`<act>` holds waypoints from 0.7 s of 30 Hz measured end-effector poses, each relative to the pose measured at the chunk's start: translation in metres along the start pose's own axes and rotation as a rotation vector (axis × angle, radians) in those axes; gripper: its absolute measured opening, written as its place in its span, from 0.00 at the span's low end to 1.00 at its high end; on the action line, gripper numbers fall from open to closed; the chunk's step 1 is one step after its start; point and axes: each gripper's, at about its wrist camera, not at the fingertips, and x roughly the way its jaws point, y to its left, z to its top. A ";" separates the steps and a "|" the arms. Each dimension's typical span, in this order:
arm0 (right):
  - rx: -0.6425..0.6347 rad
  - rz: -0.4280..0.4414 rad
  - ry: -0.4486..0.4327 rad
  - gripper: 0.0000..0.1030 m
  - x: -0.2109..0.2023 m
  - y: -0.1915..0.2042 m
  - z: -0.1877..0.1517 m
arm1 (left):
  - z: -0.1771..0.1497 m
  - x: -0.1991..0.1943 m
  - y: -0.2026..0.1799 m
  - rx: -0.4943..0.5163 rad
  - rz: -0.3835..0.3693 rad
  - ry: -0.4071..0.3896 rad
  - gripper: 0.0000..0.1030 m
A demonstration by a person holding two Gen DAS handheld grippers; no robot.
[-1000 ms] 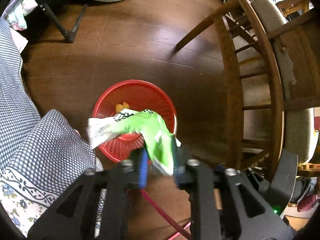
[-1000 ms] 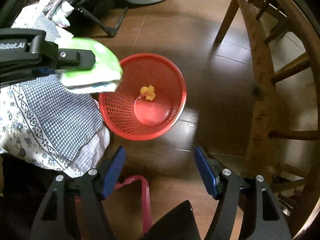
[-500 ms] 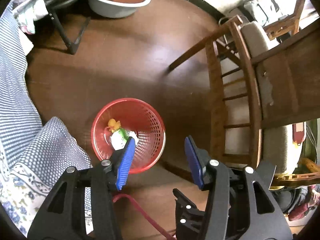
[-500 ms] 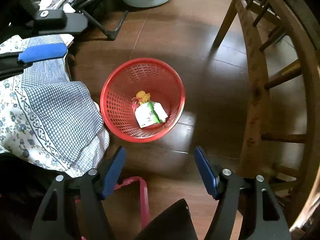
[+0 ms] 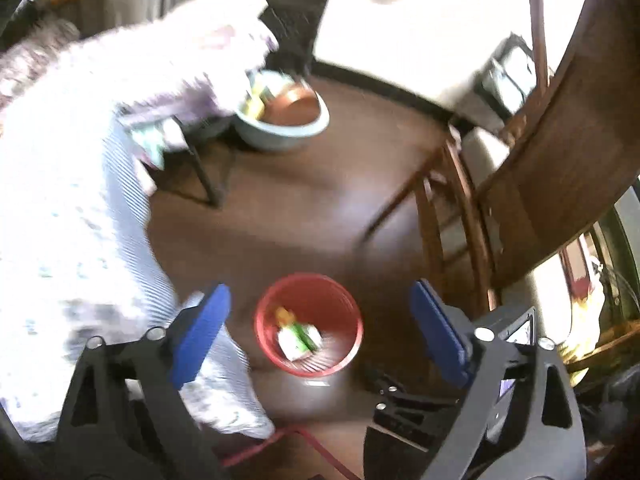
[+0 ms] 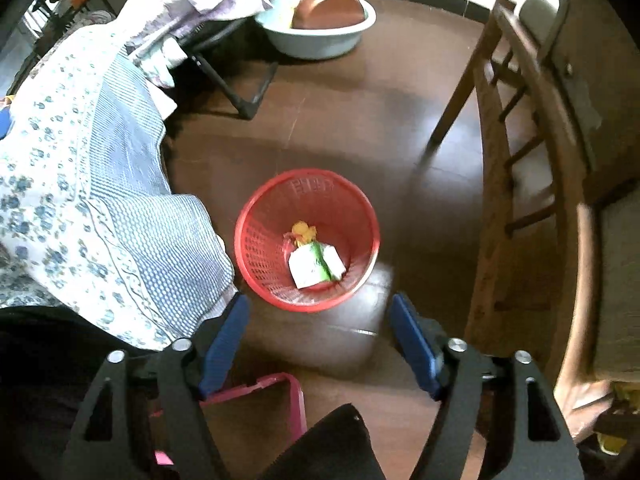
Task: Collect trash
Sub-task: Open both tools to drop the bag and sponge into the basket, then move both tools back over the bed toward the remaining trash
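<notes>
A red mesh basket point(image 5: 352, 336) point(image 6: 260, 248) stands on the dark wood floor. Inside it lie a green and white wrapper point(image 5: 298, 340) point(image 6: 314, 266) and a small orange scrap point(image 5: 283, 314) point(image 6: 303, 232). My left gripper point(image 5: 320, 332) is wide open and empty, high above the basket; its view is blurred. My right gripper point(image 6: 318, 346) is wide open and empty, above the floor just in front of the basket.
A blue patterned cloth point(image 6: 92, 208) point(image 5: 60, 220) hangs at the left beside the basket. A wooden chair point(image 6: 532, 184) point(image 5: 460, 216) stands at the right. A pale basin point(image 6: 320, 40) point(image 5: 280, 136) with a brown bowl sits at the back. A pink frame point(image 6: 296, 396) lies near my right gripper.
My left gripper let go of the green wrapper, which fell into the basket. It opened wide, rose and tilted up. The right gripper drew back slightly.
</notes>
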 end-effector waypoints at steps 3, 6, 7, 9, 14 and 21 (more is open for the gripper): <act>-0.028 0.000 -0.054 0.81 -0.020 0.017 0.009 | 0.002 -0.036 0.018 -0.010 0.066 -0.066 0.88; -0.066 0.001 -0.109 0.84 -0.044 0.042 0.018 | 0.002 -0.067 0.049 -0.056 0.103 -0.116 0.89; -0.082 0.007 -0.131 0.85 -0.054 0.052 0.021 | 0.001 -0.078 0.062 -0.076 0.118 -0.134 0.89; -0.112 0.019 -0.166 0.86 -0.069 0.072 0.026 | -0.001 -0.097 0.084 -0.112 0.140 -0.169 0.89; -0.212 0.062 -0.251 0.89 -0.113 0.131 0.034 | -0.011 -0.144 0.136 -0.200 0.226 -0.257 0.90; -0.368 0.146 -0.303 0.89 -0.144 0.223 0.037 | -0.033 -0.193 0.212 -0.335 0.351 -0.314 0.90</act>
